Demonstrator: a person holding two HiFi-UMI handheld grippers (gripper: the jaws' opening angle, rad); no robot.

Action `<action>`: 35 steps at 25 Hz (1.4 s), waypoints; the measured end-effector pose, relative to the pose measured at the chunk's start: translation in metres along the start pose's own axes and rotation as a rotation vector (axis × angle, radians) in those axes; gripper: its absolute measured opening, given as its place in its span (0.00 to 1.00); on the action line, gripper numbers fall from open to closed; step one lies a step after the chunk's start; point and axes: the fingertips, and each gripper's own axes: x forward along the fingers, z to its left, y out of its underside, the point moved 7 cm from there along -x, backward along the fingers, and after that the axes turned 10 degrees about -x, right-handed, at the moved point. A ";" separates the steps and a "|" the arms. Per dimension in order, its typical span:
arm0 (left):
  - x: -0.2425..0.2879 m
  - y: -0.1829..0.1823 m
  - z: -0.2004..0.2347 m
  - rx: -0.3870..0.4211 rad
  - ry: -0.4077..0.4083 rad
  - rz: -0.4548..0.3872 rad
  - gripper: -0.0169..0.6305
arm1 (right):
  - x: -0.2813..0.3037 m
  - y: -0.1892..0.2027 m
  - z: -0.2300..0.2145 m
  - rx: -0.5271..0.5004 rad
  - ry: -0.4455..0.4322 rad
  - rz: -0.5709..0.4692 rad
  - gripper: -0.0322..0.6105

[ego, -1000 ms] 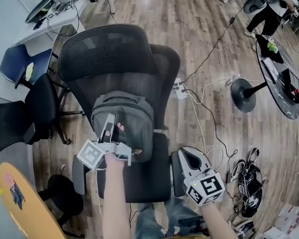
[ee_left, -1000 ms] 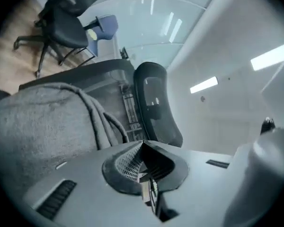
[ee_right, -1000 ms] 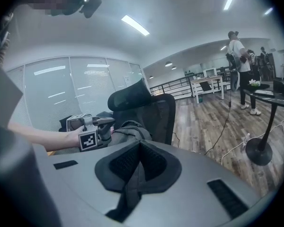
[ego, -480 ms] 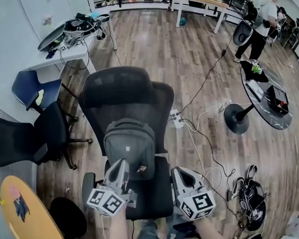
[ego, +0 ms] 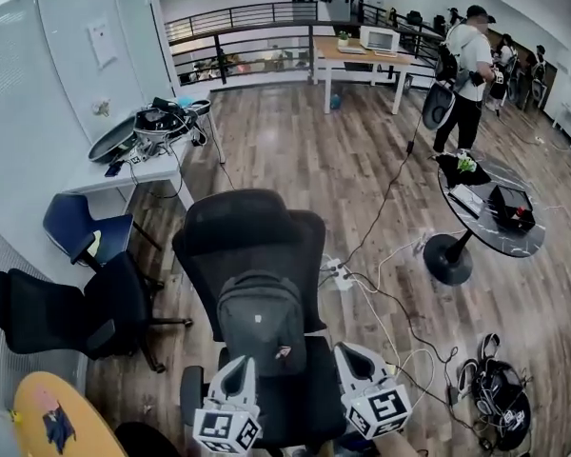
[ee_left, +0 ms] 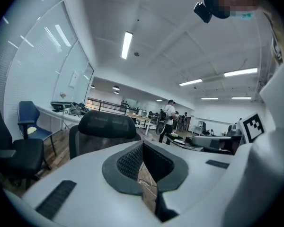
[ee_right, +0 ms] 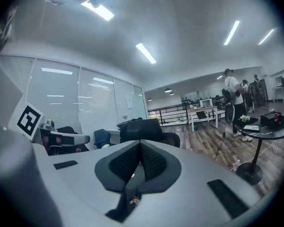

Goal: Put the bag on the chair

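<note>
A grey backpack [ego: 261, 320] stands upright on the seat of a black mesh office chair [ego: 249, 237], leaning against its backrest. My left gripper [ego: 239, 370] is low in the head view, just in front of the seat and apart from the bag, shut with nothing in it. My right gripper [ego: 350, 358] hangs beside the seat's right edge, also shut and empty. In the left gripper view the jaws [ee_left: 143, 145] meet at the tips, with the chair's headrest [ee_left: 107, 124] beyond. The right gripper view shows closed jaws [ee_right: 140, 143] and the chair's headrest [ee_right: 141, 130] behind them.
A second black chair [ego: 65, 312] and a blue chair [ego: 74, 227] stand at left, near a white desk [ego: 150, 165] with gear. A power strip and cables [ego: 337, 274] lie on the floor right of the chair. A round black table [ego: 488, 208] and a person [ego: 462, 65] are farther right.
My left gripper has come off the backpack's top and drawn back toward me. Both grippers sit lower in view. The head view has lifted to show more of the room.
</note>
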 end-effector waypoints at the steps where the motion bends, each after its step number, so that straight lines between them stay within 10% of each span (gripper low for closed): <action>1: -0.002 0.001 -0.002 -0.009 -0.005 -0.001 0.06 | -0.003 -0.002 0.000 -0.006 -0.002 -0.005 0.07; 35: 0.012 0.016 0.010 -0.002 -0.010 0.040 0.06 | -0.009 0.005 -0.005 -0.058 0.006 0.033 0.07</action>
